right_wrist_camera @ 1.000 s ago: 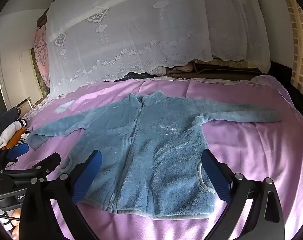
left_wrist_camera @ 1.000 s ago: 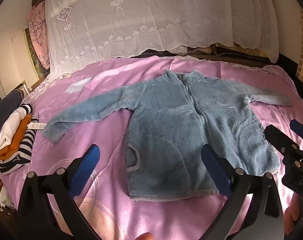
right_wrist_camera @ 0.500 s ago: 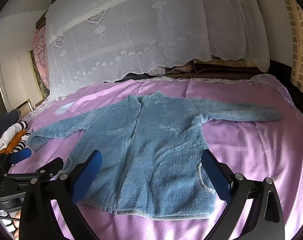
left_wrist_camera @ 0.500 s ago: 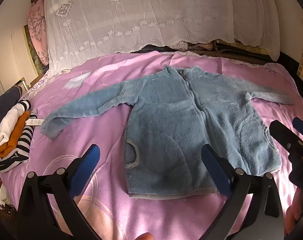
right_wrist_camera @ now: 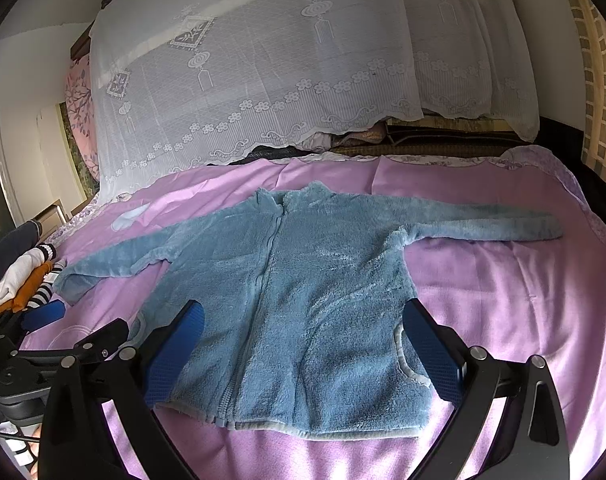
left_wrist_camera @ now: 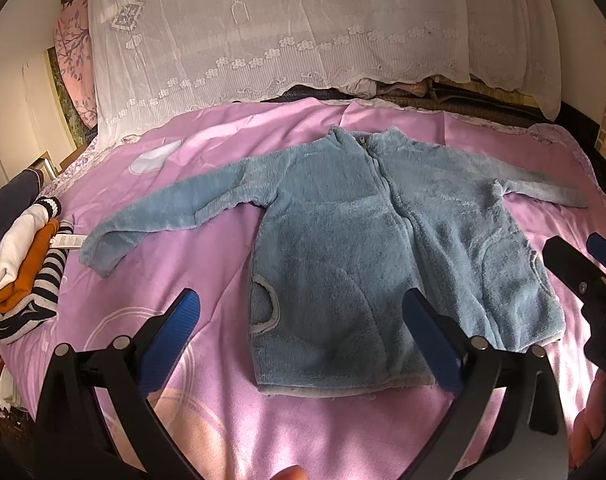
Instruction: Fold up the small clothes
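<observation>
A small blue fleece zip jacket [left_wrist_camera: 367, 248] lies flat, front up, on a pink bedspread [left_wrist_camera: 183, 272], both sleeves spread out sideways; it also shows in the right wrist view [right_wrist_camera: 303, 296]. My left gripper [left_wrist_camera: 301, 336] is open and empty, hovering above the jacket's hem on its left side. My right gripper [right_wrist_camera: 303, 354] is open and empty, hovering above the hem near the zip. Each gripper shows at the edge of the other's view: the right one [left_wrist_camera: 583, 280] and the left one [right_wrist_camera: 59, 336].
A stack of folded clothes [left_wrist_camera: 27, 268], white, orange and striped, sits at the bed's left edge. A white lace cover [left_wrist_camera: 303, 32] drapes over piled bedding at the head of the bed. The bed's right edge [right_wrist_camera: 595, 220] drops to dark.
Both grippers have drawn back and risen slightly, so the jacket sits a little farther away in both views. The jacket has not moved. Both jaws stay open.
</observation>
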Available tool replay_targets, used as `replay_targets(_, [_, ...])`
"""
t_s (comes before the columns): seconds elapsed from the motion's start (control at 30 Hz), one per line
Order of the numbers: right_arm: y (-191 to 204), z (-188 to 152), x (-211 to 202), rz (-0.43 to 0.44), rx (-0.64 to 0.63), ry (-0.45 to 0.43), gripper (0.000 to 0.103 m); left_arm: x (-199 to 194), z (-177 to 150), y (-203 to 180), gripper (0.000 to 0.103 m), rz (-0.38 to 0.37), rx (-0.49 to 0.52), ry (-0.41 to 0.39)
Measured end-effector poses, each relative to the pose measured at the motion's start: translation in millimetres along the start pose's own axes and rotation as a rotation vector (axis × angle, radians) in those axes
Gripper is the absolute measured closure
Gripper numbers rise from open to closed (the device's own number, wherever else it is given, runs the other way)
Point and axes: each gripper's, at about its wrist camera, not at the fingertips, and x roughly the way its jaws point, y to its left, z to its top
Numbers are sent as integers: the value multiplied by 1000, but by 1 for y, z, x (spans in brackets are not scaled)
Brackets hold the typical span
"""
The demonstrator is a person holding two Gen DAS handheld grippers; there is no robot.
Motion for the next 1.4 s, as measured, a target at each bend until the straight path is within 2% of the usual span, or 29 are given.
replay_targets(1.4, [-3, 0, 1, 5, 12, 2, 3, 4, -6, 2, 4, -3, 6, 16])
